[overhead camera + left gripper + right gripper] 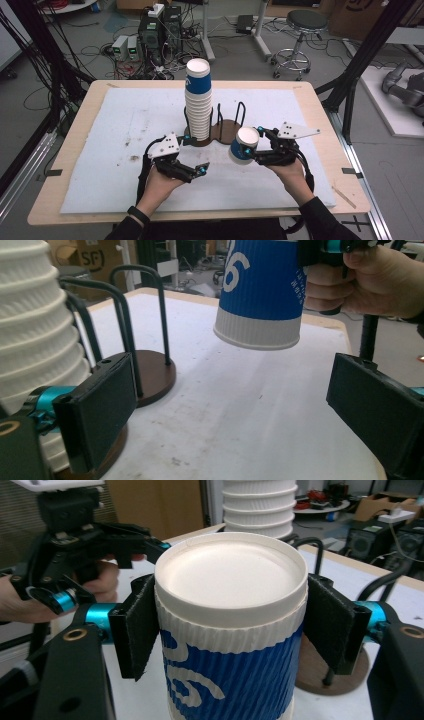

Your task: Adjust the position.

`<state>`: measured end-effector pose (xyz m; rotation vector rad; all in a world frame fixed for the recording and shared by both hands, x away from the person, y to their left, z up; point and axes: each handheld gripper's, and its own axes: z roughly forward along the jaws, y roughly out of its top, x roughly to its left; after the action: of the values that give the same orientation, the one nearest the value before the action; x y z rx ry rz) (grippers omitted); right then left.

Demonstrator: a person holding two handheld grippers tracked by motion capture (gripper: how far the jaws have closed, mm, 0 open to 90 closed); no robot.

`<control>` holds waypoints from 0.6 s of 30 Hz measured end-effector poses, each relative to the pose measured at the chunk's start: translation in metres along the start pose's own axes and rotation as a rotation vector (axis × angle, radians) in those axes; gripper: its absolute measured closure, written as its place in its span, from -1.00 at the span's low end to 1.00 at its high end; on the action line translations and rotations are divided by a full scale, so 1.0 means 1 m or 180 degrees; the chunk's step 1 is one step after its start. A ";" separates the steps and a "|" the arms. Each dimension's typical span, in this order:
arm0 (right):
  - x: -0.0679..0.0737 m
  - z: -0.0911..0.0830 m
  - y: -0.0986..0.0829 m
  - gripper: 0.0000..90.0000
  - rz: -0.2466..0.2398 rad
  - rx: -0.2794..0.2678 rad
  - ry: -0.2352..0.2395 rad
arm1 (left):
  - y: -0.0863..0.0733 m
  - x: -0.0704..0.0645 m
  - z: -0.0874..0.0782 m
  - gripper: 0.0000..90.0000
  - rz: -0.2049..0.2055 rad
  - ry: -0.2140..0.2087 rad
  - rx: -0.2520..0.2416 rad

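Blue paper cup (243, 145) clamped sideways, right gripper (256, 148)

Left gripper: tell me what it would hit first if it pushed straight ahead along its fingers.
Probably the blue paper cup held by the right gripper, which hangs above the table ahead of the open left gripper. Depth is unclear, so it might pass underneath.

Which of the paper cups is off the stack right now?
The single blue cup clamped in the right gripper, upside down above the table; the others sit nested in the tall stack.
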<state>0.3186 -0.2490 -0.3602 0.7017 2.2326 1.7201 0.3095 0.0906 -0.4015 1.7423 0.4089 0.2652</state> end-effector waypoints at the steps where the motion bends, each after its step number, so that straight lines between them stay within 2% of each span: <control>1: 0.001 0.000 0.000 -0.36 0.0012 0.0007 0.0024 | 0.000 -0.003 0.005 -0.86 -0.0007 -0.0053 0.0021; 7: 0.004 0.003 0.000 -0.36 0.0034 -0.0021 0.0212 | 0.003 -0.010 0.020 -0.86 0.0021 -0.0211 0.0068; 8: 0.005 0.004 0.000 -0.36 0.0040 -0.0020 0.0245 | 0.004 -0.012 0.026 -0.86 0.0019 -0.0279 0.0081; 9: 0.006 0.005 0.000 -0.36 0.0036 -0.0018 0.0262 | 0.004 -0.012 0.026 -0.86 0.0019 -0.0279 0.0081; 11: 0.008 0.006 0.000 -0.36 0.0022 -0.0004 0.0309 | 0.004 -0.014 0.031 -0.86 0.0003 -0.0332 0.0094; 13: 0.010 0.009 -0.001 -0.36 -0.0003 0.0024 0.0356 | 0.004 -0.015 0.040 -0.86 -0.0071 -0.0439 0.0084; 18: 0.016 0.015 -0.001 -0.36 -0.0045 0.0072 0.0444 | 0.004 -0.015 0.052 -0.87 -0.0096 -0.0510 0.0111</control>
<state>0.3113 -0.2290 -0.3639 0.5858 2.3458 1.7909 0.3171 0.0370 -0.4079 1.7755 0.3244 0.0961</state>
